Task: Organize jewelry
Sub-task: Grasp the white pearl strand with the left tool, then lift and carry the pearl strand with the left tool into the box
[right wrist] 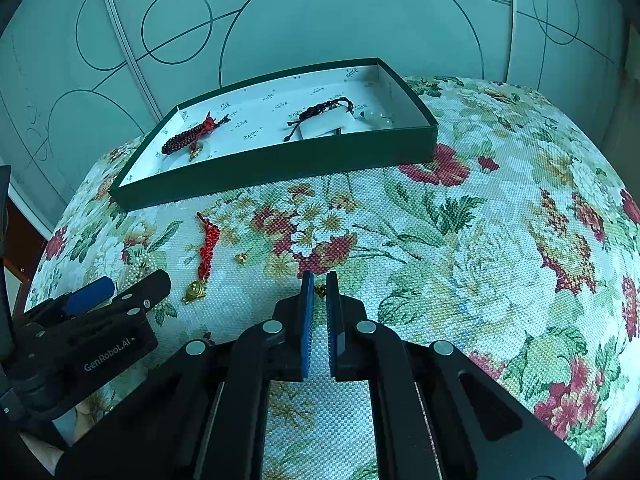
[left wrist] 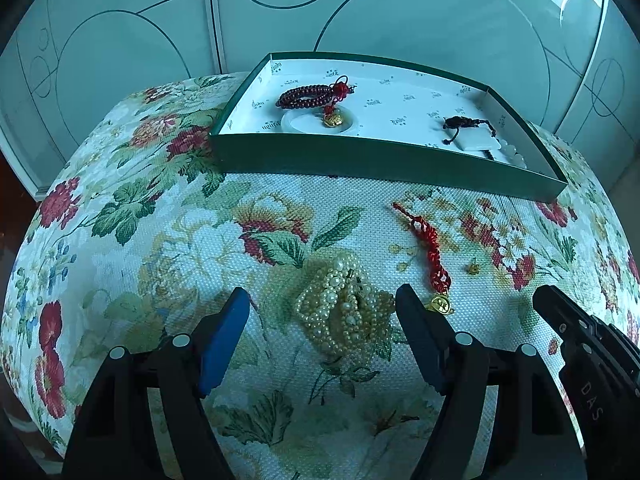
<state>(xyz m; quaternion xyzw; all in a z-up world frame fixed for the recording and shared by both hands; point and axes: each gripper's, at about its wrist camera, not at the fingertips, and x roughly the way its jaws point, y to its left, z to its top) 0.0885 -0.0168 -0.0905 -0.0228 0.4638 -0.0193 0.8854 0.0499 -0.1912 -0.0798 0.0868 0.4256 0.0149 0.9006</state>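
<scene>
A cream pearl-bead piece (left wrist: 344, 312) lies on the floral cloth between the fingers of my left gripper (left wrist: 322, 292), which is open; the blue pad (left wrist: 224, 332) stands clear of it. A red knotted cord (left wrist: 430, 252) with a gold charm (left wrist: 440, 305) lies just to the right, and a small gold stud (left wrist: 473, 269) lies beyond it. My right gripper (right wrist: 320, 280) is shut and low over the cloth. A tiny gold piece (right wrist: 320, 291) shows at its tips; whether it is pinched I cannot tell. The left gripper (right wrist: 136, 280) appears at the lower left.
A shallow green box (left wrist: 384, 160) stands at the back of the cushion. It holds a dark red bead bracelet (left wrist: 308, 96), a white bangle (left wrist: 316, 122), a dark braided bracelet (left wrist: 468, 124) and white beads (left wrist: 512, 152). Patterned glass panels rise behind.
</scene>
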